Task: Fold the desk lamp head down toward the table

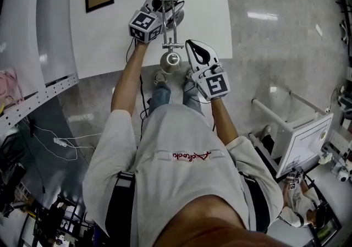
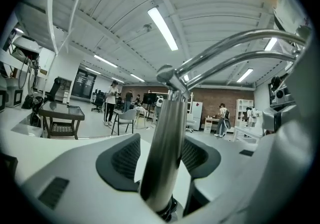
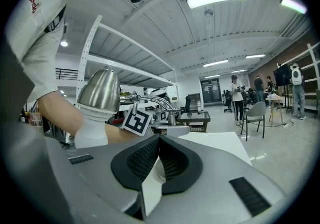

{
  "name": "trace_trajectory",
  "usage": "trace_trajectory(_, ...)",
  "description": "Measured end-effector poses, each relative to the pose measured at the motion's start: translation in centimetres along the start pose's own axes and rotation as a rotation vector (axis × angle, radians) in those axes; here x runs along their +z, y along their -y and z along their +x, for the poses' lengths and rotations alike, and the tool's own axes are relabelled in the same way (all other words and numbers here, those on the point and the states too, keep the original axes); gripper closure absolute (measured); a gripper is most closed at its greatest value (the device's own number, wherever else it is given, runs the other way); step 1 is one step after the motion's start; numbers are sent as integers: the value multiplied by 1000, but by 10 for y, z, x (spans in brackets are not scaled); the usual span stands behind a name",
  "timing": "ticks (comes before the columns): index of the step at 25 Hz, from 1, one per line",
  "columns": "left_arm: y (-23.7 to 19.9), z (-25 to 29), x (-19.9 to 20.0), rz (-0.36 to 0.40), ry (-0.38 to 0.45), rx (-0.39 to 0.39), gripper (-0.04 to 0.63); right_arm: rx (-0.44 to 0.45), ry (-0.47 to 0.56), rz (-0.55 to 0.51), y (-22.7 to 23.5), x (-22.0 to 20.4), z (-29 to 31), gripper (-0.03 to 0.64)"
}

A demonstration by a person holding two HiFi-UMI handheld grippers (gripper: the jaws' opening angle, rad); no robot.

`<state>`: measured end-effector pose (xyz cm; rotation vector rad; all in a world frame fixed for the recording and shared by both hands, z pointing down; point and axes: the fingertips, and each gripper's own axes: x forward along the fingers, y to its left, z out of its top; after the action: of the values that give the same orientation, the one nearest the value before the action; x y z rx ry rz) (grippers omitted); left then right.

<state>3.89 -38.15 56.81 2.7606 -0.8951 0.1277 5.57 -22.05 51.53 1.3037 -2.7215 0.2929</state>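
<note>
Where desk lamp (image 1: 170, 61) stands, white table (image 1: 110, 37); grey floor (image 1: 275, 42) around.

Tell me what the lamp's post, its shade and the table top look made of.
The post: metal, it seems, brushed or satin steel, going by the soft streaked reflections along it. The shade: shiny silver metal with bright highlights on its dome. The table top: smooth, matte white; laminate or painted board, cannot tell which.

light: bright, even — ceiling tubes (image 2: 162, 28) | glare: floor (image 1: 264, 16) | edges: fisheye-bent, dark corners | focus: mostly sharp
</note>
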Motion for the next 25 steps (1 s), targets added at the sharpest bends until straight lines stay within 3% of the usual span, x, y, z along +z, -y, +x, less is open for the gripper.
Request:
trace_trajectory(4,2,7,7,18,-1,5,381,12,5,-11,-1,4,0,588)
trace_trajectory(10,0,8,6,62,-15,4,463,40,18,-25,-7,13,2,589)
trace_trajectory(15,1,8,5,70,-18,-5,466,60,15,-104,-12,17,1,589)
trace_trajectory(17,1,9,6,69,-17,-5,466,46,0,-221,-14,20,0,589)
trace_trajectory(22,1,9,7,65,-13,-2,463,34,-11,-706,-28,31,0,589)
trace_trajectory(25,0,9,6,65,-15,-2,463,38,-24,-901,-29,31,2,589)
